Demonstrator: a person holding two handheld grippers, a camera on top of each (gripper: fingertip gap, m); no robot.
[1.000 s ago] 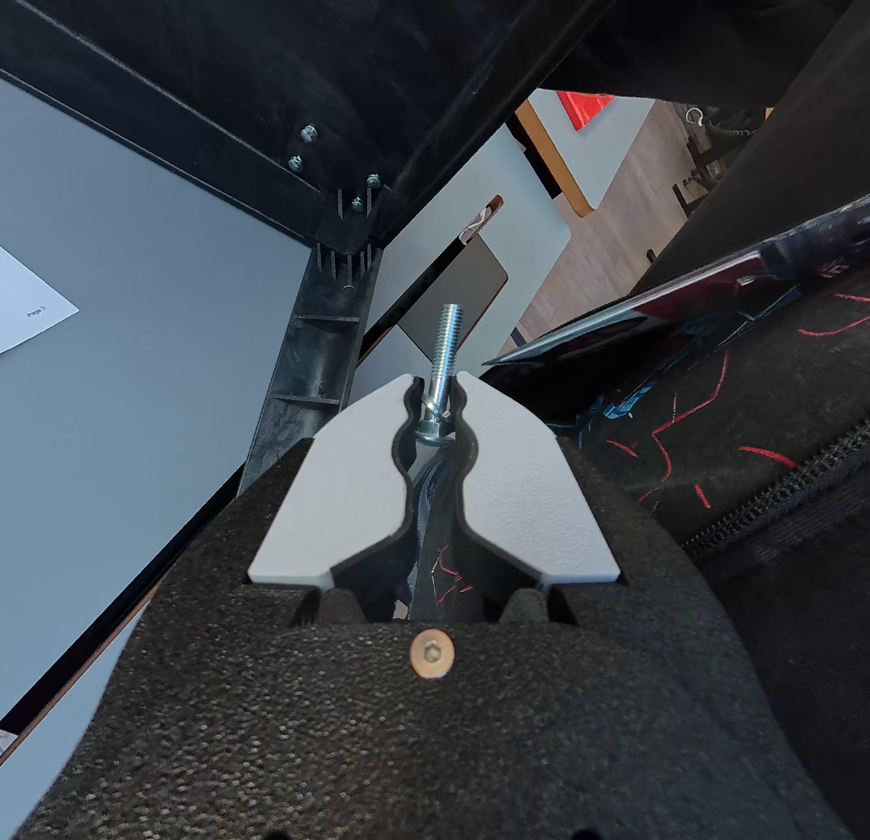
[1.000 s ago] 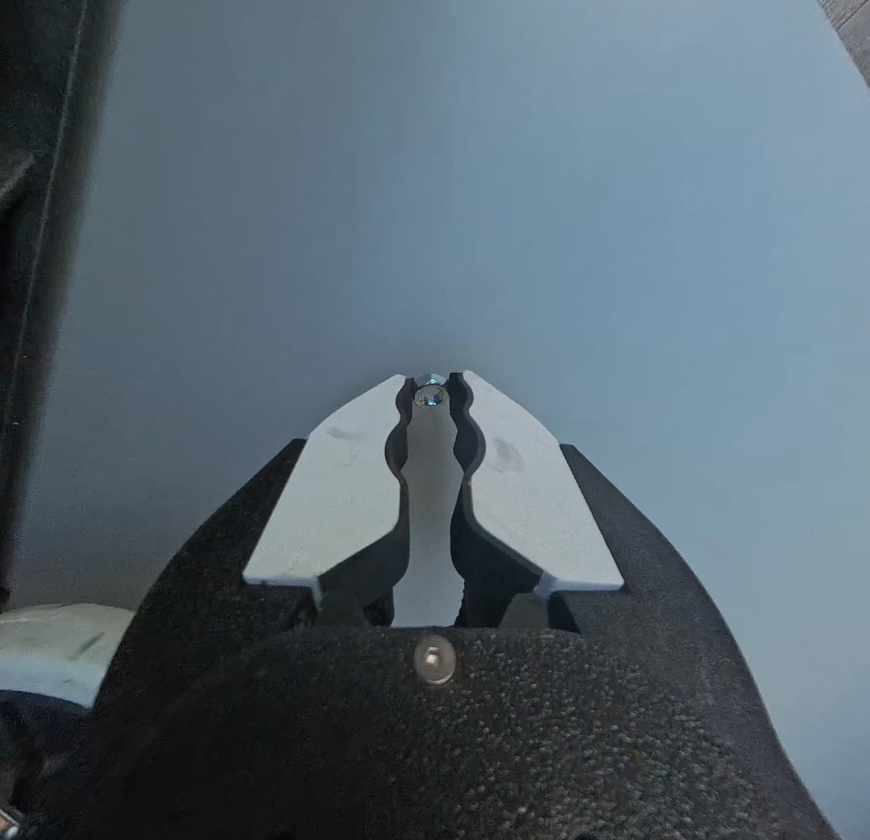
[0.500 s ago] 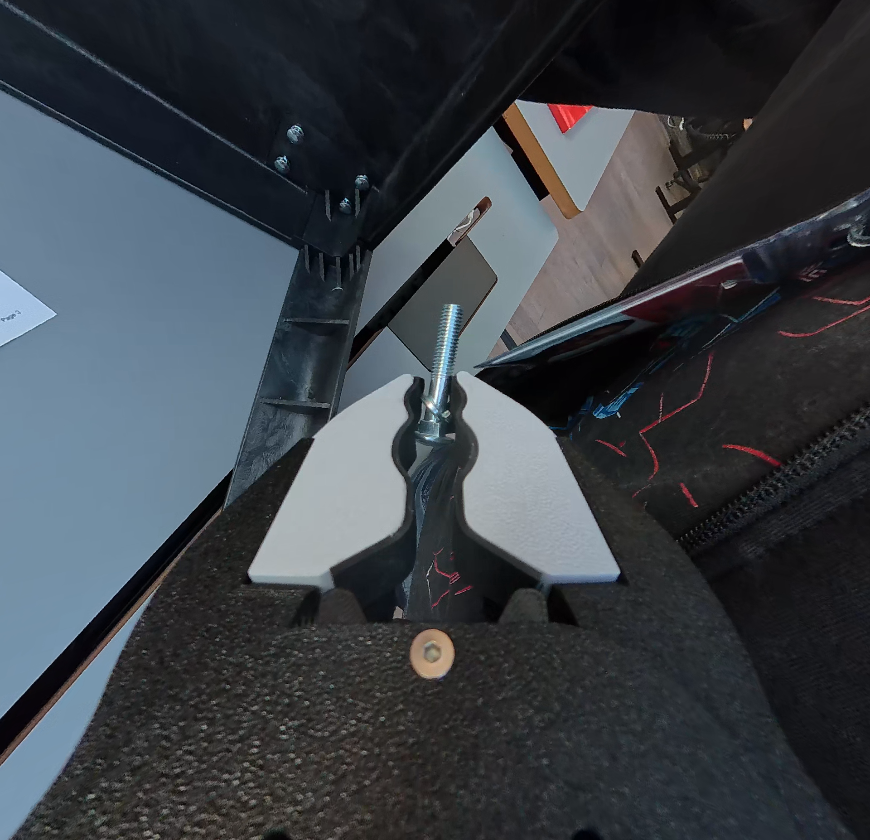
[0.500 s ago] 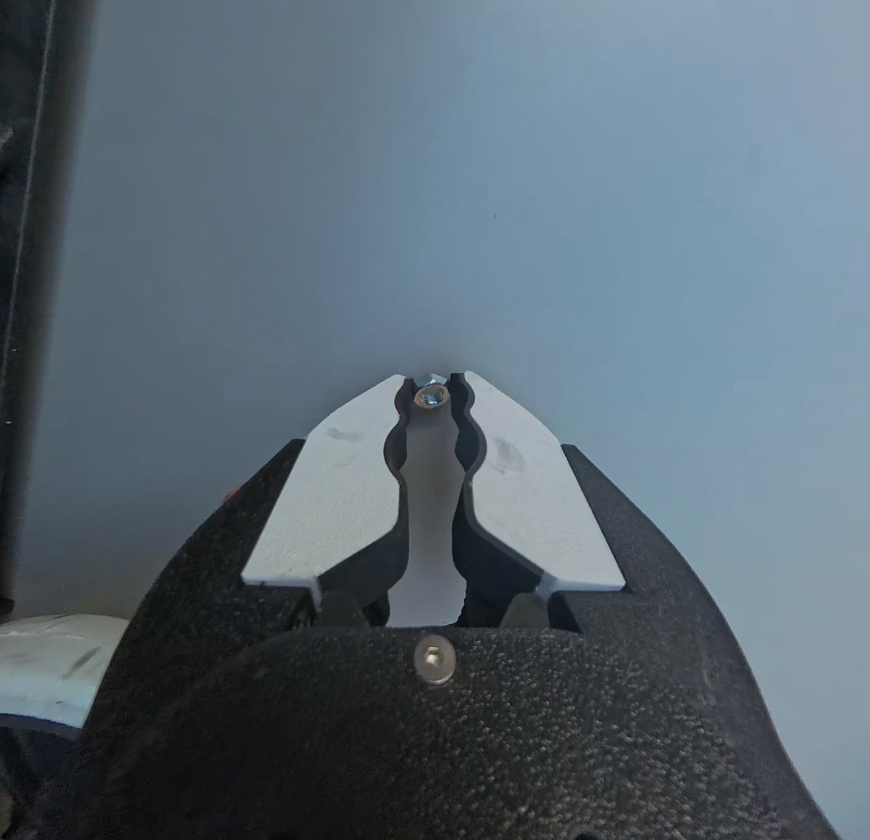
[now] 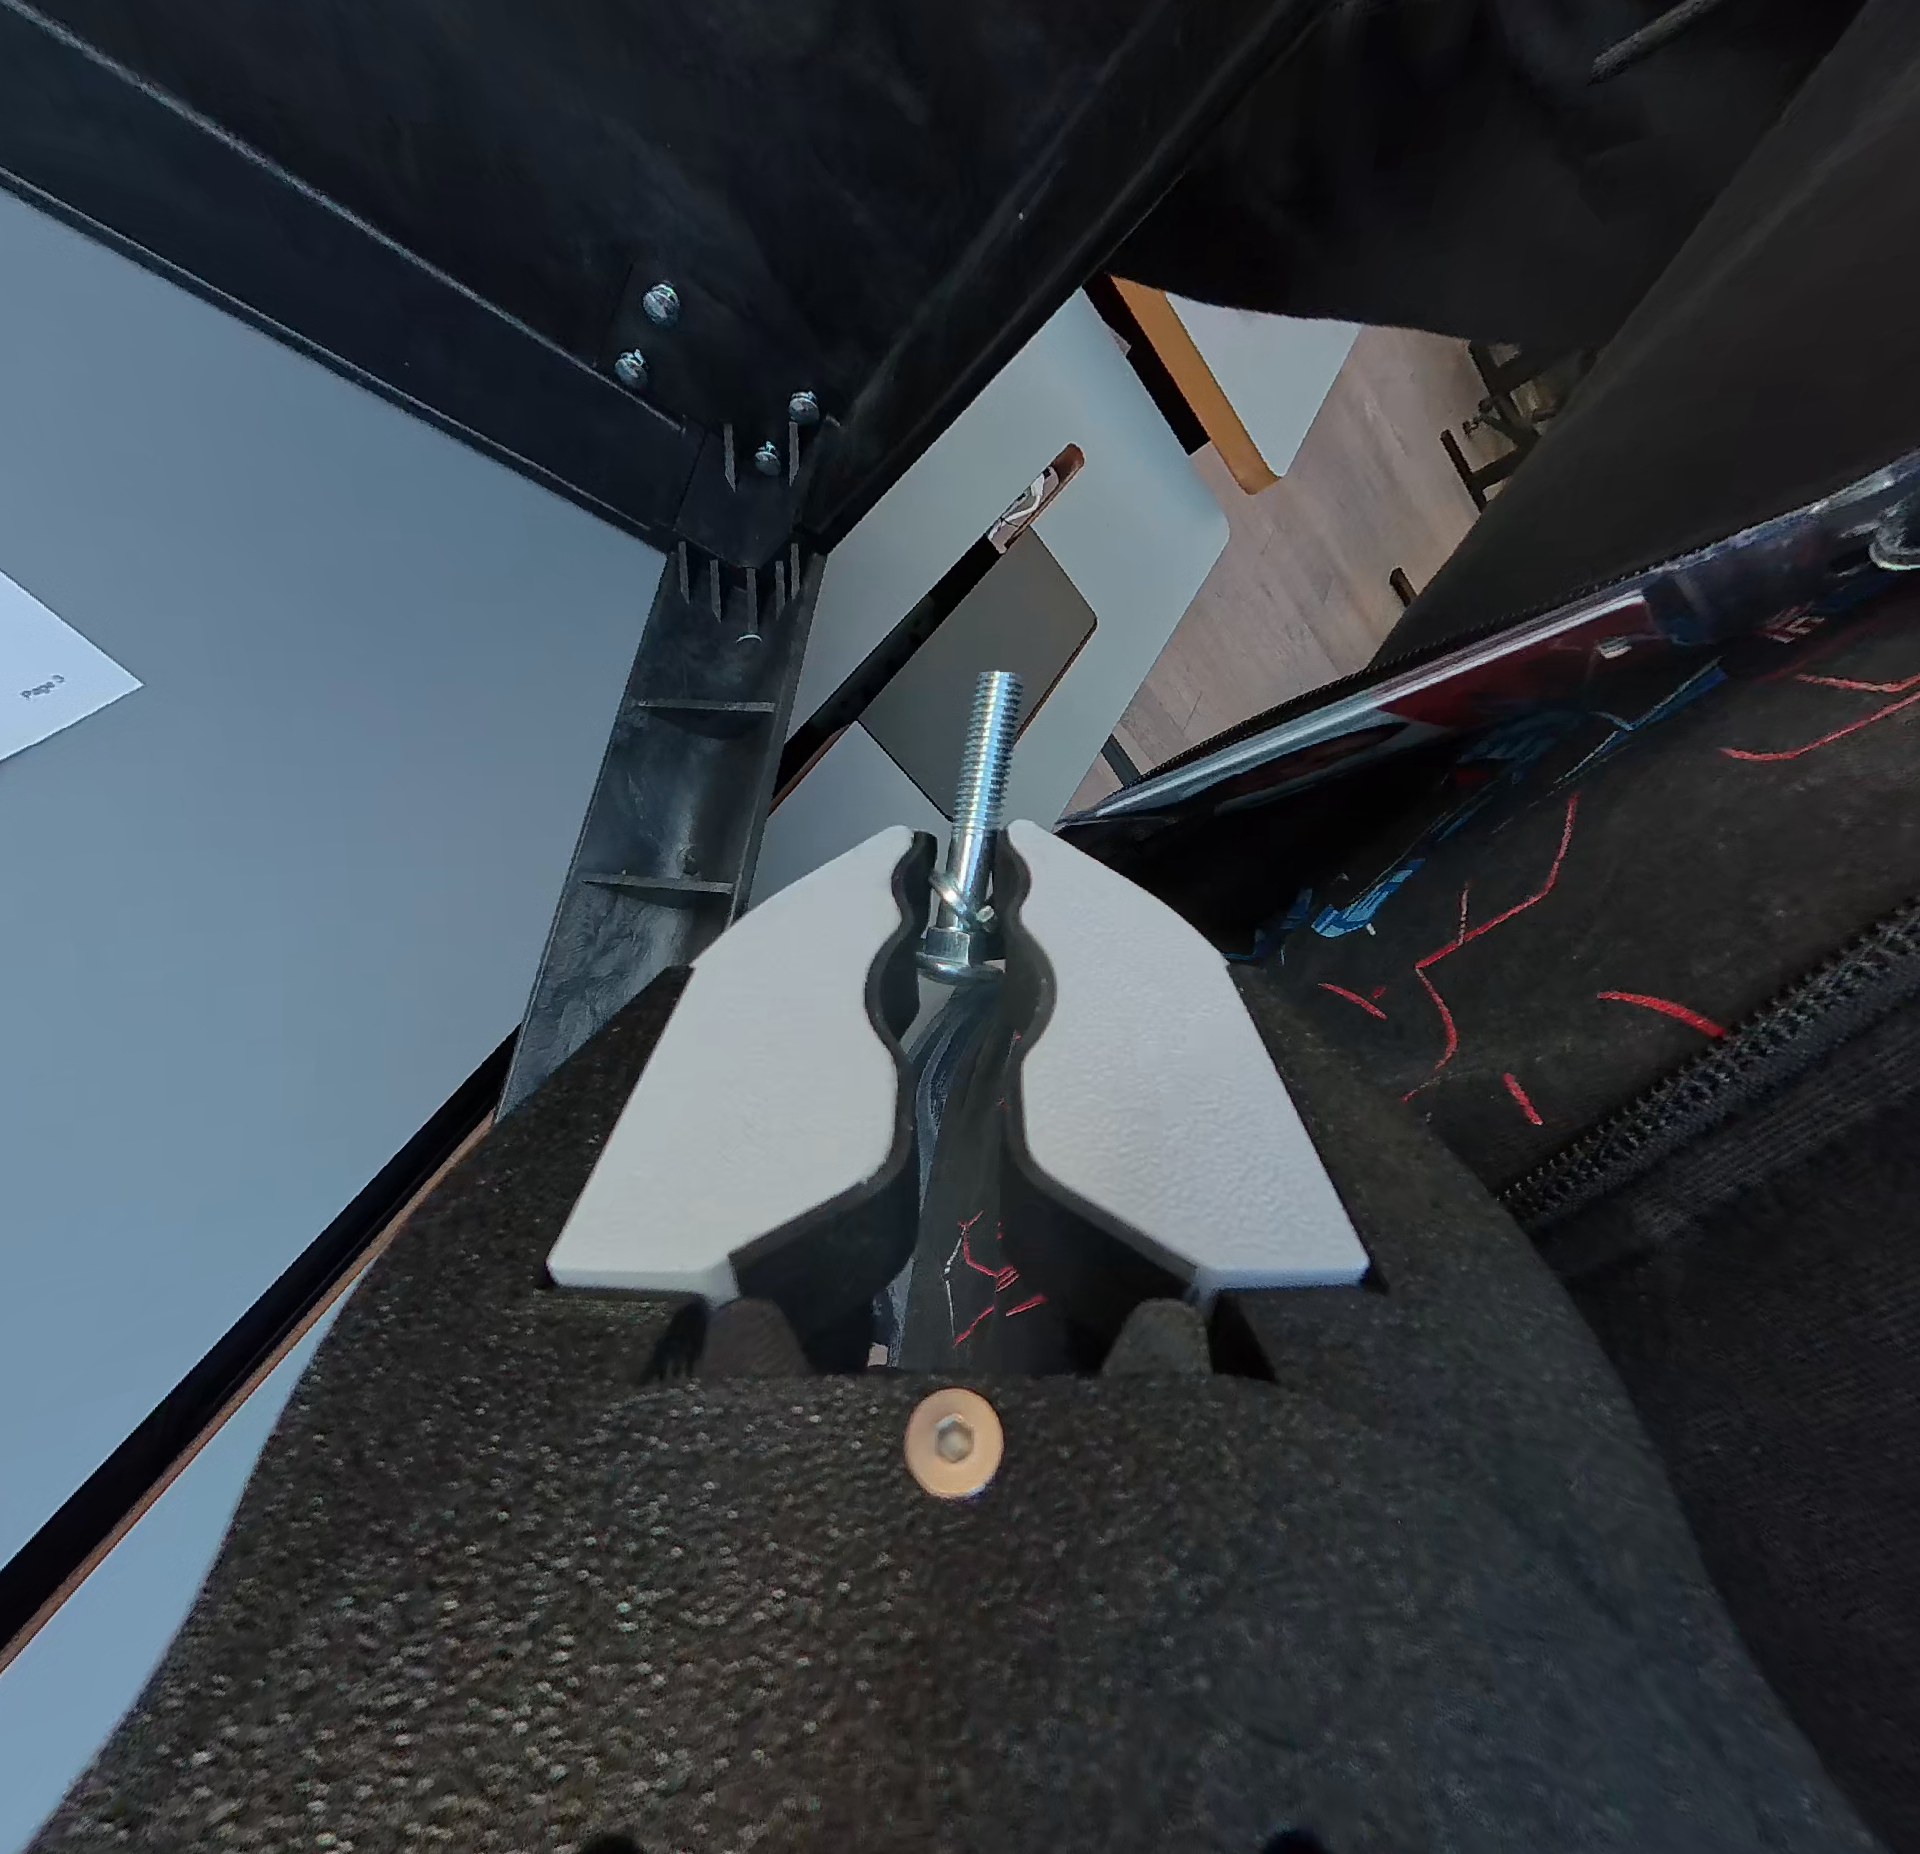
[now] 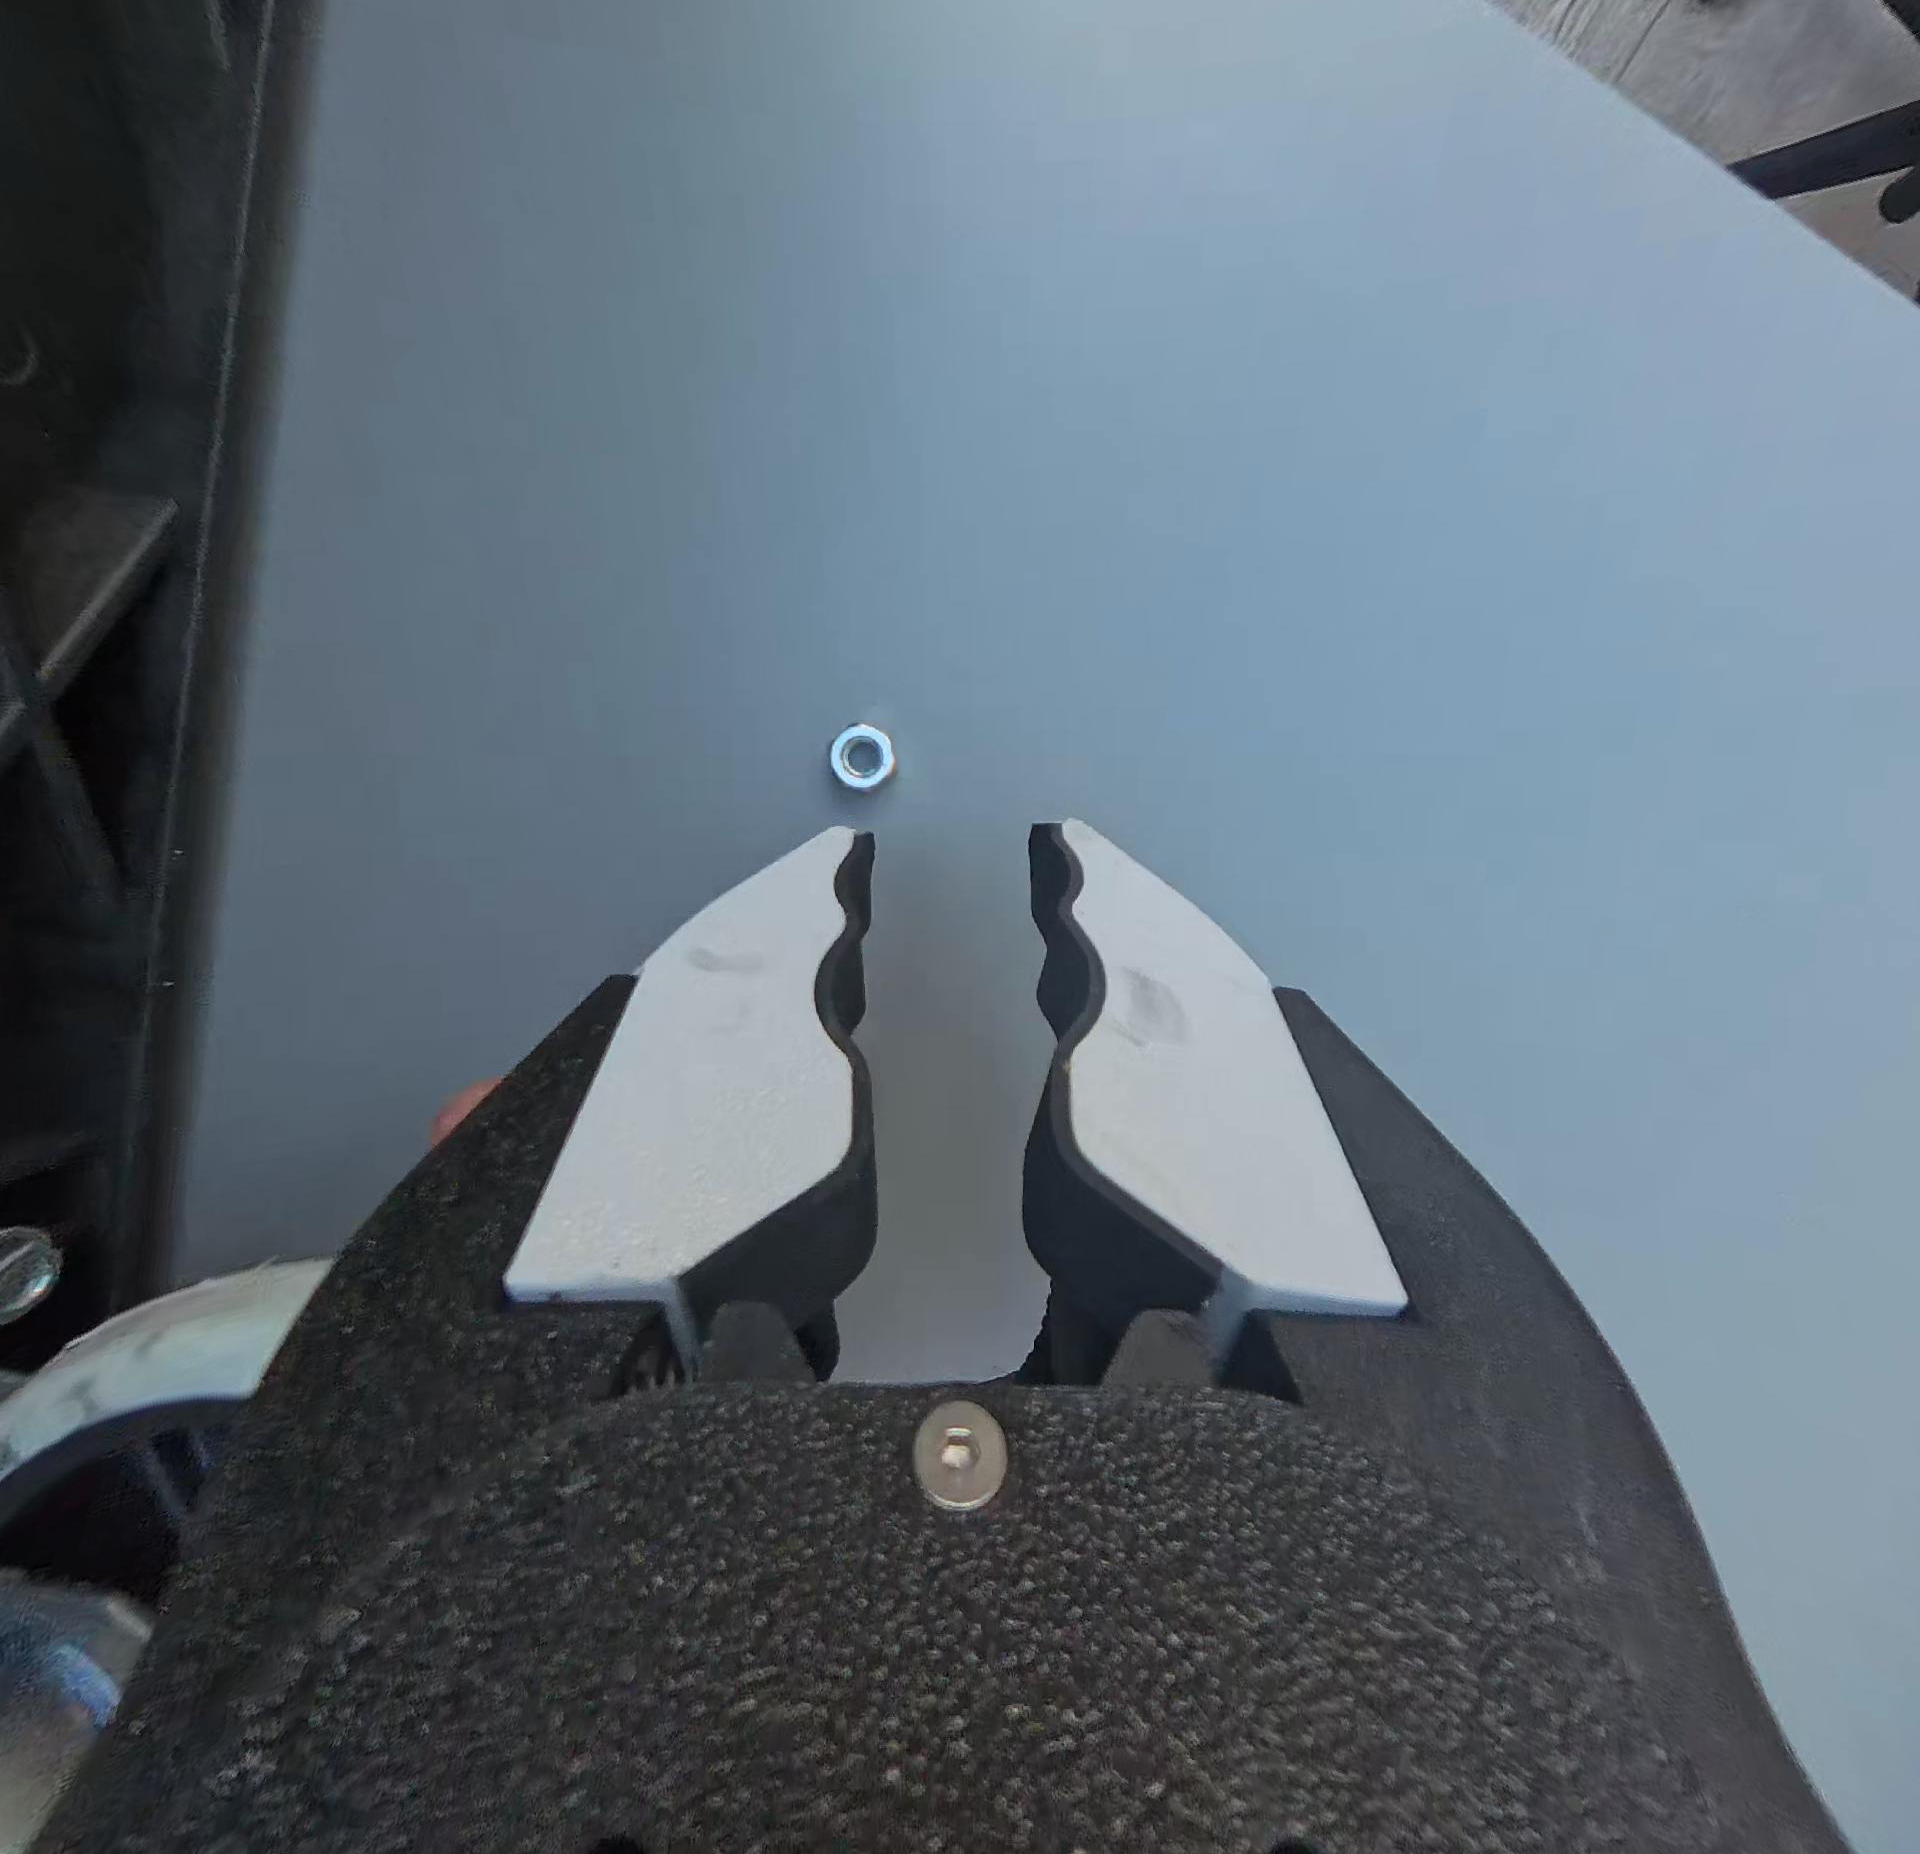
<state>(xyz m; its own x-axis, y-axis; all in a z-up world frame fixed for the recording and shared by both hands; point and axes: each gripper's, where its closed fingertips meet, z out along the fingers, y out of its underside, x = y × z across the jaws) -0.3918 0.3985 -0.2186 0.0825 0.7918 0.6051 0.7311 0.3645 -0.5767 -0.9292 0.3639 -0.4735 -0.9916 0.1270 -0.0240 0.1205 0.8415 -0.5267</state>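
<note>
My left gripper (image 5: 961,838) is shut on a silver bolt (image 5: 977,796). The bolt's threaded end points forward past the fingertips and its head with a split washer sits between the jaws. My right gripper (image 6: 951,833) is open and empty above the grey table (image 6: 1247,557). A small silver nut (image 6: 862,757) lies flat on the table just beyond the left fingertip (image 6: 831,848), apart from it.
A black upholstered frame with screws (image 5: 717,391) and a black plastic leg (image 5: 675,817) stand ahead of the left gripper. A dark bag with red lines (image 5: 1558,921) is at the right. A white paper sheet (image 5: 52,682) lies on the table. A black panel (image 6: 104,557) borders the right view's left side. The grippers' ends are close to 60 cm from one another.
The right gripper has opened and let go of the nut, which now lies on the table, and has pulled back. The left gripper still holds the bolt and has shifted slightly.
</note>
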